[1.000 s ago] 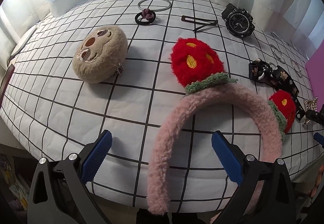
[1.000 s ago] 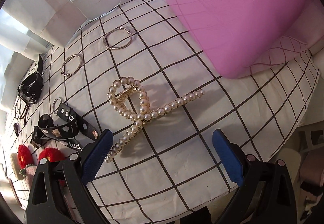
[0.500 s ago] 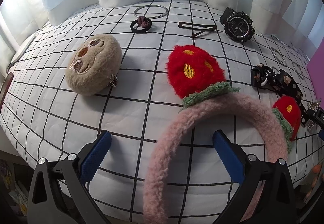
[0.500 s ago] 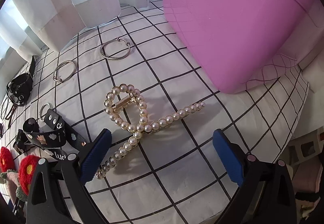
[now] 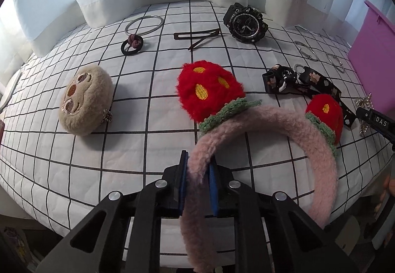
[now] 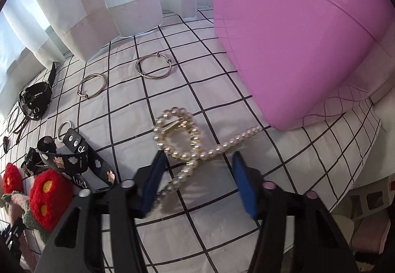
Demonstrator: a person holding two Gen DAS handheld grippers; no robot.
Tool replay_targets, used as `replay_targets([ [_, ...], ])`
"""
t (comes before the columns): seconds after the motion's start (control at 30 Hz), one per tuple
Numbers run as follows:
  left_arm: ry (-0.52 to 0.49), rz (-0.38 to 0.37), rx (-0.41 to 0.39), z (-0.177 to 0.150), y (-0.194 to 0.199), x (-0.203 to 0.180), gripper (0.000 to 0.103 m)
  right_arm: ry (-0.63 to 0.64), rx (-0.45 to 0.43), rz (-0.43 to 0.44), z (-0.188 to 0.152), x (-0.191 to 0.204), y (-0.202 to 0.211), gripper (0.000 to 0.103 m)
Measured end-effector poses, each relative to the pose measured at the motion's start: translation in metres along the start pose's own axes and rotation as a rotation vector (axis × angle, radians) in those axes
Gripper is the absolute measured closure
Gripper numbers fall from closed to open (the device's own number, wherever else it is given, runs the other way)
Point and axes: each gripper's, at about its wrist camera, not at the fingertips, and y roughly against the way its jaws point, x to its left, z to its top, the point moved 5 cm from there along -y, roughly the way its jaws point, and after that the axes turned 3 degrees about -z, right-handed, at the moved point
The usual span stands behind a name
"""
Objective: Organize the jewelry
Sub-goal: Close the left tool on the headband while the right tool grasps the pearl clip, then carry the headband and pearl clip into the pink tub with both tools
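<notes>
A pink fuzzy headband [image 5: 259, 120] with two red strawberry ears [image 5: 207, 90] lies on the white checked cloth [image 5: 148, 149]. My left gripper [image 5: 198, 158] is closing, and its blue pads press on the headband's left arm near the table's front edge. In the right wrist view a pearl hair claw [image 6: 176, 125] lies beside the pink box [image 6: 284, 38]. My right gripper [image 6: 198, 157] is closing around the claw's crossing. Its left pad is by the pearl tail and its right pad stands apart from the pearls.
On the cloth lie a beige plush face [image 5: 84, 98], a black watch [image 5: 245, 24], a silver bangle [image 5: 144, 25], a dark hair tie [image 5: 132, 45], a brown clip [image 5: 197, 36], a printed black strap [image 6: 74, 159] and two silver hoops [image 6: 154, 67]. White curtains hang behind.
Both grippers' jaws have drawn in from wide open. The left now clamps the headband's arm. The right has narrowed around the pearl claw. Both views have tilted a little.
</notes>
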Motion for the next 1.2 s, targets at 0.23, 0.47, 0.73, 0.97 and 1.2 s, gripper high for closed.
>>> replay_targets([
  [0.23,0.029,-0.056,0.012,-0.001,0.006,0.003,0.094,-0.006,0.005,0.069,-0.005,-0.003,0.005,0.085],
  [0.47,0.035,-0.102,-0.043,0.006,0.030,0.004,0.094,-0.008,-0.013,0.117,-0.010,-0.005,0.020,0.085],
  [0.73,0.047,-0.146,-0.100,0.024,0.056,0.009,0.094,0.022,-0.057,0.178,-0.002,0.005,0.054,0.085],
  [0.97,0.055,-0.152,-0.163,0.044,0.089,0.021,0.094,0.050,-0.112,0.232,0.007,0.019,0.096,0.085],
  [1.2,0.029,-0.150,-0.260,0.073,0.133,0.032,0.094,0.039,-0.204,0.287,0.033,0.027,0.150,0.085],
])
